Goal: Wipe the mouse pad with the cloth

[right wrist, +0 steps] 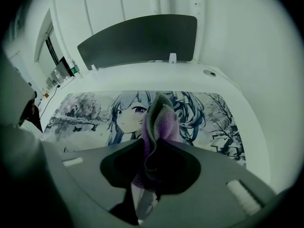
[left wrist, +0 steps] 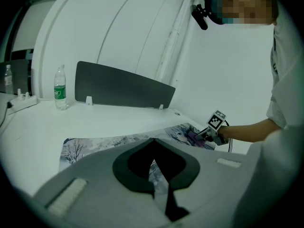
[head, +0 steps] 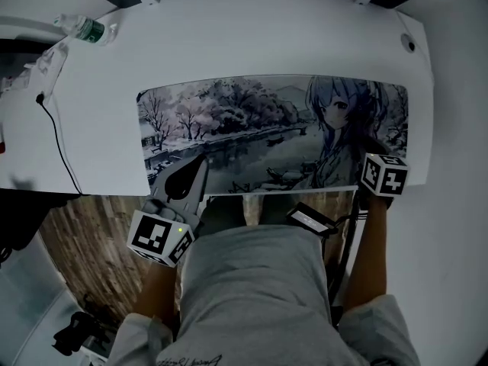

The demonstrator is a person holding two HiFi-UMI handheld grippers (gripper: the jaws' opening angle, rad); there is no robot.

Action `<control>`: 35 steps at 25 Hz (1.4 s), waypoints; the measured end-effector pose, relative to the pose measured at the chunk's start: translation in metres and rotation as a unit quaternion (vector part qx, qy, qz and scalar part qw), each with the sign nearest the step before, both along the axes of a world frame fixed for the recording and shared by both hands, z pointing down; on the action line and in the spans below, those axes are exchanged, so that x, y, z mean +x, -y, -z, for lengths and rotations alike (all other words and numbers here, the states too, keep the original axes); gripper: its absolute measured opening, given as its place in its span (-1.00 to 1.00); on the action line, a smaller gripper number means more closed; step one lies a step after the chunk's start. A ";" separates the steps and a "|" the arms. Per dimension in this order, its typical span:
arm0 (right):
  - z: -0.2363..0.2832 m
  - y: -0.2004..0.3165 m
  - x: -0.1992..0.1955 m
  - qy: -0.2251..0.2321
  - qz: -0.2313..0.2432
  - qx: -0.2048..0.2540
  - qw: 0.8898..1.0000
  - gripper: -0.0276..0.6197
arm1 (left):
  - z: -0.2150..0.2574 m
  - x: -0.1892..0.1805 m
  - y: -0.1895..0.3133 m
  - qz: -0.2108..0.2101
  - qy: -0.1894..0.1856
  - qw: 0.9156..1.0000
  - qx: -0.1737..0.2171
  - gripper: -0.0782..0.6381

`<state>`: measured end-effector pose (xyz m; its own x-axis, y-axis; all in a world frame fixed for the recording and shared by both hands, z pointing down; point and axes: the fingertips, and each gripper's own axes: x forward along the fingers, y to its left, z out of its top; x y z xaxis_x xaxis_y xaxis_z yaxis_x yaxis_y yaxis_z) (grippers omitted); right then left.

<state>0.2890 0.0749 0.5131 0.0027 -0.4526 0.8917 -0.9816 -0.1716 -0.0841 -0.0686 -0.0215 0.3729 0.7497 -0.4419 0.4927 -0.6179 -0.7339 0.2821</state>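
White worktop (head: 252,36) carrying a printed mouse pad (head: 229,128).
The right gripper (right wrist: 153,146) fingers (right wrist: 187,167) clamp the cloth (right wrist: 162,118) between them; the left gripper (left wrist: 153,144) fingers (left wrist: 190,167) meet, empty, with the pad beyond them.

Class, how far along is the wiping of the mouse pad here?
Done: the cloth is gripped in the right gripper's jaws. In hand: it is over the mouse pad's right end. Left, apparently: wiping across the pad; the left gripper is shut, empty.

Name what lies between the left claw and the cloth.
Nothing but the printed mouse pad, as the head view shows; the right claw grips the cloth.
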 end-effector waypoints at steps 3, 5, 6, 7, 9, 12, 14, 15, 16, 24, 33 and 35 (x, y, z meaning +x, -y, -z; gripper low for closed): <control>-0.001 0.005 -0.014 0.001 0.007 -0.002 1.000 -0.63 | -0.003 -0.011 0.002 0.009 -0.004 1.000 -0.001 -0.73; -0.002 0.008 -0.021 0.001 0.010 -0.003 1.000 -0.63 | -0.003 -0.016 0.006 0.012 -0.005 1.000 0.000 -0.73; -0.002 0.010 -0.026 0.002 0.011 -0.003 1.000 -0.63 | -0.004 -0.019 0.008 0.012 -0.005 1.000 -0.001 -0.73; -0.003 0.011 -0.031 0.003 0.012 -0.004 1.000 -0.63 | -0.004 -0.022 0.010 0.012 -0.006 1.000 -0.001 -0.73; -0.003 0.015 -0.042 0.006 0.016 -0.005 1.000 -0.63 | -0.004 -0.027 0.013 0.008 -0.008 1.000 -0.001 -0.73; -0.002 0.022 -0.060 0.005 0.019 -0.004 1.000 -0.63 | -0.004 -0.038 0.020 0.000 -0.013 1.000 0.003 -0.73; -0.001 0.026 -0.071 0.002 0.018 -0.002 1.000 -0.63 | -0.005 -0.048 0.025 -0.004 -0.013 1.000 0.004 -0.73; -0.001 0.028 -0.077 0.003 0.018 -0.001 1.000 -0.63 | -0.007 -0.055 0.027 -0.005 -0.014 1.000 0.005 -0.73; -0.001 0.030 -0.084 0.004 0.017 0.000 1.000 -0.63 | -0.009 -0.062 0.028 -0.006 -0.014 1.000 0.006 -0.73; -0.002 0.049 -0.145 0.018 0.027 -0.002 0.999 -0.63 | -0.009 -0.109 0.044 -0.014 -0.016 1.000 0.003 -0.73; -0.002 0.068 -0.214 0.026 0.053 -0.004 0.998 -0.63 | -0.016 -0.163 0.055 -0.003 -0.024 1.000 0.004 -0.73; -0.002 0.073 -0.229 0.028 0.058 -0.001 0.998 -0.63 | -0.016 -0.171 0.057 -0.003 -0.021 1.000 0.002 -0.73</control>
<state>0.0600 0.0023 0.5155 -0.0997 -0.4451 0.8899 -0.9885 -0.0576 -0.1396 -0.2394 -0.0786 0.3889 0.7722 -0.4398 0.4585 -0.6014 -0.7387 0.3043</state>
